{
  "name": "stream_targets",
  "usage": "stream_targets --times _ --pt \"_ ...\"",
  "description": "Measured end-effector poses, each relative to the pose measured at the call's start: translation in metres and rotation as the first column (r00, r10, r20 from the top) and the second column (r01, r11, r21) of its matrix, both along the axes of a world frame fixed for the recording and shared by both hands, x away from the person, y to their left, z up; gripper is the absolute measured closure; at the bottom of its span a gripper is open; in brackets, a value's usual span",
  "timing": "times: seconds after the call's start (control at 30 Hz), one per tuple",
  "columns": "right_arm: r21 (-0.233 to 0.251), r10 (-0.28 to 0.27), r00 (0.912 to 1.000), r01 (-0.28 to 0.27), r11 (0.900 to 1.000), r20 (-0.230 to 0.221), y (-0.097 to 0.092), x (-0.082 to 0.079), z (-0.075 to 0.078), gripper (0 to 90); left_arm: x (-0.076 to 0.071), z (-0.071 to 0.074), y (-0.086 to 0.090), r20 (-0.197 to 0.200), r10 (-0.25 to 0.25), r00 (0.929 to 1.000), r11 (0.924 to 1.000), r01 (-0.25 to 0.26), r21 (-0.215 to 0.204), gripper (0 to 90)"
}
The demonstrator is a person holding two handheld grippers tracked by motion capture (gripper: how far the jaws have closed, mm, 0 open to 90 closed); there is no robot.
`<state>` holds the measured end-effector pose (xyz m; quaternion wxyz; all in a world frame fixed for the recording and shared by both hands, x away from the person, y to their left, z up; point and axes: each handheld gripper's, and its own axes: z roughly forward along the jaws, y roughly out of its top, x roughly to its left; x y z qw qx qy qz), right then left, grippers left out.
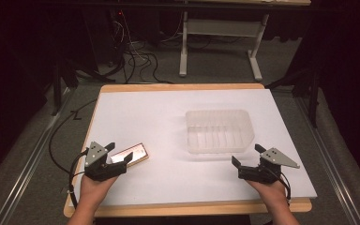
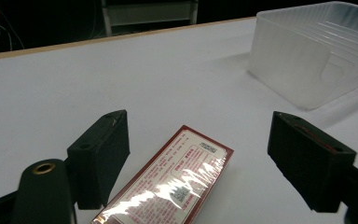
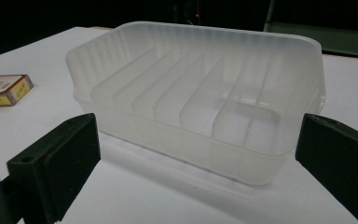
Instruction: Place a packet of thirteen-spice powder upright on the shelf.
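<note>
From the high view, the white table (image 1: 168, 122) takes up the middle of the frame, and the left gripper (image 1: 116, 156) sits at the lower left with its jaws spread wide on either side of the near end of a flat box (image 1: 133, 154), which lies on the table slanting up toward the right. The jaws bracket that end without pressing on it, so the box is lying loose, not gripped. Over at the lower right, the right gripper (image 1: 246, 157) hangs just below the lower right corner of a clear plastic tray (image 1: 219, 131), jaws wide apart and nothing between them; the tray itself rests right of centre, well apart from the box. Now the left gripper view: the two black jaws rise from the bottom corners, far apart, and the box (image 2: 177, 179) lies at the bottom centre between them, red-edged with white printed panel and a shiny wrap catching the light, with open table showing on both sides of it. The tray (image 2: 307, 60) stands in the upper right of that frame. Switching to the right gripper view: the jaws stand wide at the lower left and right edges, holding nothing, and the tray (image 3: 200, 98) sits in the middle with its row of thin dividers plain to see. The box (image 3: 3, 90) peeks in at the left edge, flat on the table.
</note>
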<state>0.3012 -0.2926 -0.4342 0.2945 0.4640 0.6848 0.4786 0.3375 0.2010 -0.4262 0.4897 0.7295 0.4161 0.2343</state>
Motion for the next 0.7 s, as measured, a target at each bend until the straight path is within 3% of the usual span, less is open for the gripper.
stream_targets --times 0.27,0.4,0.53,0.57,0.6,0.67,0.7 --pt "-0.005 0.006 1.0000 -0.006 1.0000 0.005 0.001 -0.001 0.000 0.2 -0.001 0.001 0.000 0.007 -0.026 0.9996 0.9995 0.026 -0.017 16.2" --pt "-0.006 0.012 0.9999 -0.011 0.9999 0.008 0.001 -0.001 0.001 0.2 0.000 0.000 -0.001 0.002 -0.039 0.9993 0.9993 0.039 -0.003 15.5" --pt "-0.006 0.013 0.9999 -0.013 0.9999 0.009 0.001 -0.001 0.001 0.2 0.006 -0.003 0.000 -0.018 -0.015 0.9997 0.9998 0.015 0.014 15.7" --pt "-0.007 0.015 0.9999 -0.015 0.9999 0.006 0.002 0.000 0.000 0.2 0.009 -0.005 0.001 -0.030 -0.003 0.9996 0.9997 0.003 0.023 21.6" --pt "-0.007 0.015 0.9999 -0.015 0.9999 0.006 0.002 0.000 0.000 0.2 0.012 -0.007 0.002 -0.040 0.012 0.9991 0.9994 -0.011 0.034 21.6" --pt "-0.010 0.019 0.9998 -0.019 0.9998 -0.002 0.002 0.001 -0.001 0.1 0.019 -0.011 0.005 -0.068 0.039 0.9969 0.9974 -0.035 0.063 41.7" --pt "-0.010 0.019 0.9998 -0.019 0.9998 -0.002 0.002 0.001 -0.001 0.1 0.023 -0.014 0.007 -0.086 0.050 0.9950 0.9964 -0.043 0.073 41.7"
